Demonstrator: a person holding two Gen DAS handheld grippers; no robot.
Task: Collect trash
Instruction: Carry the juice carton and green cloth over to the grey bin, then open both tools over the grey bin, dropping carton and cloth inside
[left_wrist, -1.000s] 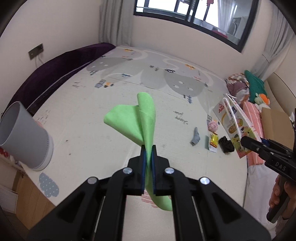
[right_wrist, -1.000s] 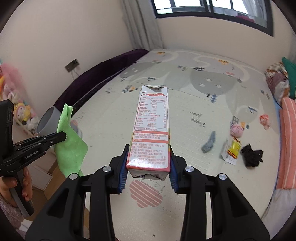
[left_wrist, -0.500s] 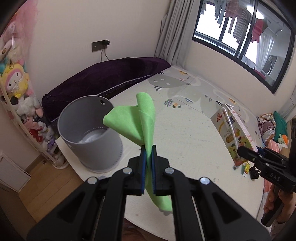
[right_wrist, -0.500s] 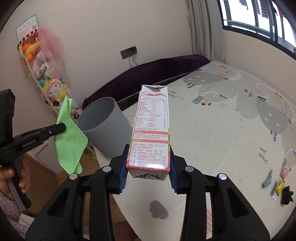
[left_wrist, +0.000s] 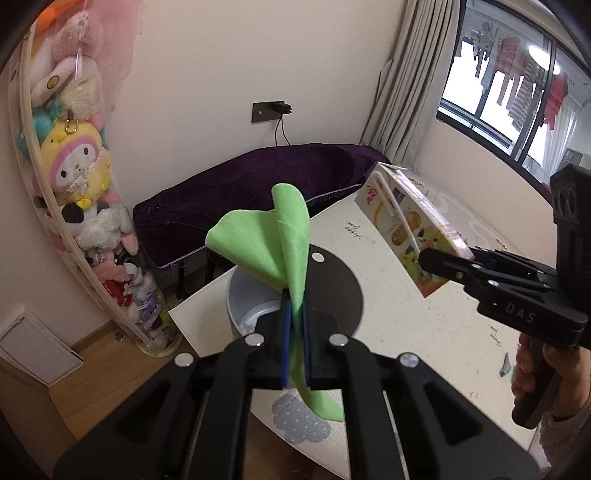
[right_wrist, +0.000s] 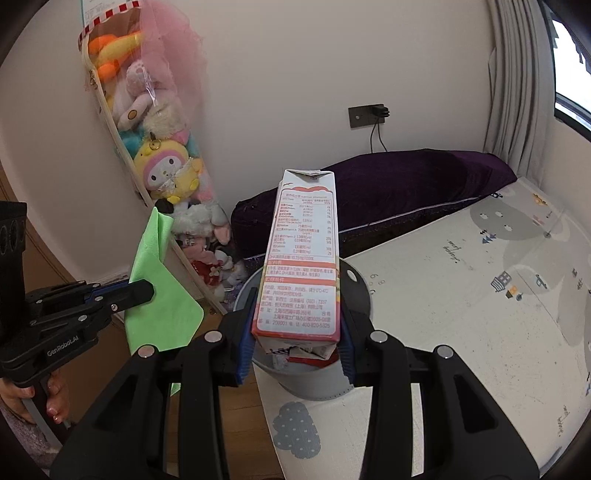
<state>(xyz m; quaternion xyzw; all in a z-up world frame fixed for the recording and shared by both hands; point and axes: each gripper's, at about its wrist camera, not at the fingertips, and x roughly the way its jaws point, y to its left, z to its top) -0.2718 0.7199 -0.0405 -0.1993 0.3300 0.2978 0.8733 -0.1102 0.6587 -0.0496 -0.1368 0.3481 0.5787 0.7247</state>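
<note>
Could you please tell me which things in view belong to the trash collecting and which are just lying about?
Part of the job:
green cloth in left gripper
milk carton in right gripper
grey bin

Just lying about:
plush toys
purple cushion

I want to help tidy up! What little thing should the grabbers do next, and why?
Probably open the right gripper so the milk carton drops. Its jaws clamp the carton directly above the grey bin, which already holds some trash. The left gripper pinches the green cloth over the bin too, so that could follow.
</note>
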